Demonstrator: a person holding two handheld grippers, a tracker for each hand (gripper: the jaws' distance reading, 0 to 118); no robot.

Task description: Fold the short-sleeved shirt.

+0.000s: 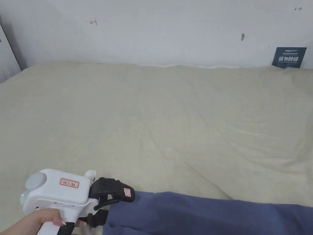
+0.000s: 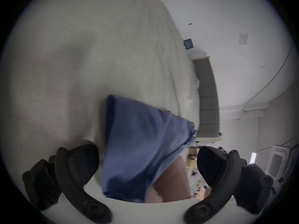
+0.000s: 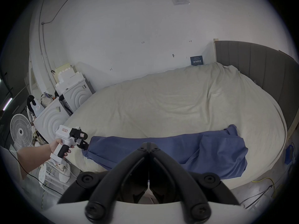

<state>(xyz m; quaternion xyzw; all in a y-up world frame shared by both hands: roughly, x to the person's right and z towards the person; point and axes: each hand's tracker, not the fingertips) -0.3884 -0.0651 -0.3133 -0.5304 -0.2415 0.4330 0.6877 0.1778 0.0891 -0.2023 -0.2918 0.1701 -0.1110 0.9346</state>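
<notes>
While one blue shirt (image 3: pixel 186 148) lies on the bed (image 3: pixel 161 101), the left hand-held gripper (image 2: pixel 147 167) gapes and the right (image 3: pixel 148 144) is clenched empty.

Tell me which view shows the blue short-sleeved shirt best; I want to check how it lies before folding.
The right gripper view: the blue short-sleeved shirt stretches across the cream bed cover's near edge, rumpled at its right end. The head view catches just its upper strip; the left gripper view shows one blurred end between open jaws.

Blue shirt (image 2: pixel 140 146) lies on bed (image 2: pixel 80 57) between the spread tool (image 2: pixel 148 166) jaws.
</notes>
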